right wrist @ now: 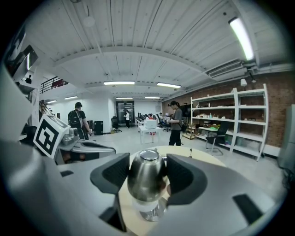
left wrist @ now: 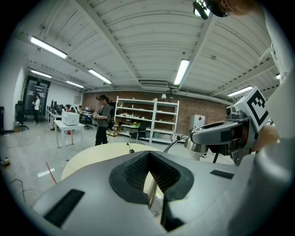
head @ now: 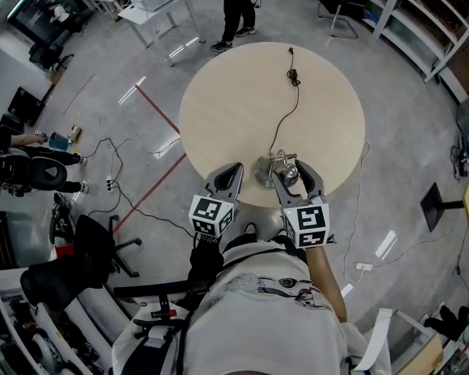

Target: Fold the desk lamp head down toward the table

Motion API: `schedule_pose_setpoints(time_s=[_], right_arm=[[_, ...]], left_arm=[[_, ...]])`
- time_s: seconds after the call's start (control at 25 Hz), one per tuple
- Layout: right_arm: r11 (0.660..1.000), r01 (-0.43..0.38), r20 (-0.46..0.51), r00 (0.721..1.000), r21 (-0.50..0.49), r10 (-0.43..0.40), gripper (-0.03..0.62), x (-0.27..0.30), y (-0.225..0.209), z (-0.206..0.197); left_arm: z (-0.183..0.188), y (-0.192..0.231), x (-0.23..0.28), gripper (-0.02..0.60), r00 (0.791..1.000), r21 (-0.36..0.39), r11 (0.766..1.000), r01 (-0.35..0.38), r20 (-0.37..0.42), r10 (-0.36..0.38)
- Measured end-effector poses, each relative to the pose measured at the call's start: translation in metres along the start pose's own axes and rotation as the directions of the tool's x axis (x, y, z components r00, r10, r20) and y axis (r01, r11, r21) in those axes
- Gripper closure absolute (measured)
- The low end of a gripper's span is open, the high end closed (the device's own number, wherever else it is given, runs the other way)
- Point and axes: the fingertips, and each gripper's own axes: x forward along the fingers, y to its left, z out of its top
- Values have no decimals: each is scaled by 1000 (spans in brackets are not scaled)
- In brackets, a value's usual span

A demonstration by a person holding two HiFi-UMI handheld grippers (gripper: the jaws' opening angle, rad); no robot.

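A chrome desk lamp stands near the front edge of the round beige table [head: 220,110]. Its round base [head: 262,173] is just left of its bell-shaped head [head: 289,173]. My right gripper [head: 291,170] is shut on the lamp head [right wrist: 146,177], a dark pad pressing each side, with the base [right wrist: 150,213] below it. My left gripper [head: 233,170] hovers at the table edge left of the lamp, shut with nothing in it; its pads [left wrist: 133,173] meet at the tips. In the left gripper view the lamp head [left wrist: 199,146] and right gripper [left wrist: 226,136] show at the right.
The lamp's black cord [head: 282,121] runs across the table to the far edge. A person [head: 238,22] stands beyond the table. Shelving [head: 425,29] lines the far right, office chairs [head: 44,176] and floor cables [head: 124,190] lie to the left.
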Motion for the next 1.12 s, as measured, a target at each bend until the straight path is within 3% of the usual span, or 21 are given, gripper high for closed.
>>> schedule_pose_setpoints(time_s=[1.12], right_arm=[[1000,3,-121,993,3,-3,341,-23,16,-50]], left_arm=[[-8,-15,1,578,999,-3,999,38,-12,-38]])
